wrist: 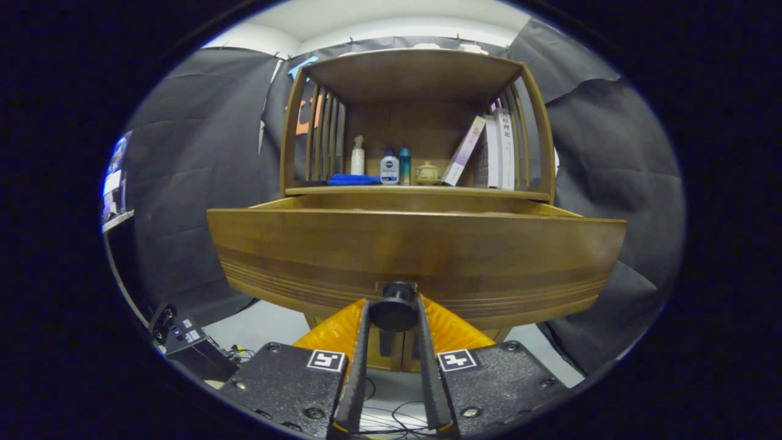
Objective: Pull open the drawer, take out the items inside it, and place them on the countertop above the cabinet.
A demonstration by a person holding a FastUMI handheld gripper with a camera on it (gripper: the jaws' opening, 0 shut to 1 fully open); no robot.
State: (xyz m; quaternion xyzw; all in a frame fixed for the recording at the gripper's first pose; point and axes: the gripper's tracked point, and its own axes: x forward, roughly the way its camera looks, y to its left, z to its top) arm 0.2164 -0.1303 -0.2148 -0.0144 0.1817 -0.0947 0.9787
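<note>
At the bottom centre of the frame my gripper (394, 310) is clamped on the round dark drawer knob (394, 307), one finger pressing each side of it. The knob sits low on the wooden drawer (415, 253), which stands pulled out across the middle of the frame. Beyond it, in the upper centre, the cabinet's countertop (421, 190) carries a blue cloth (353, 179), three bottles (389, 168), a small lidded pot (427, 173) and leaning books (486, 153).

drawer (415, 250) front fills the way, open shelf (415, 190) above — bottles (389, 167) crowd it
</note>
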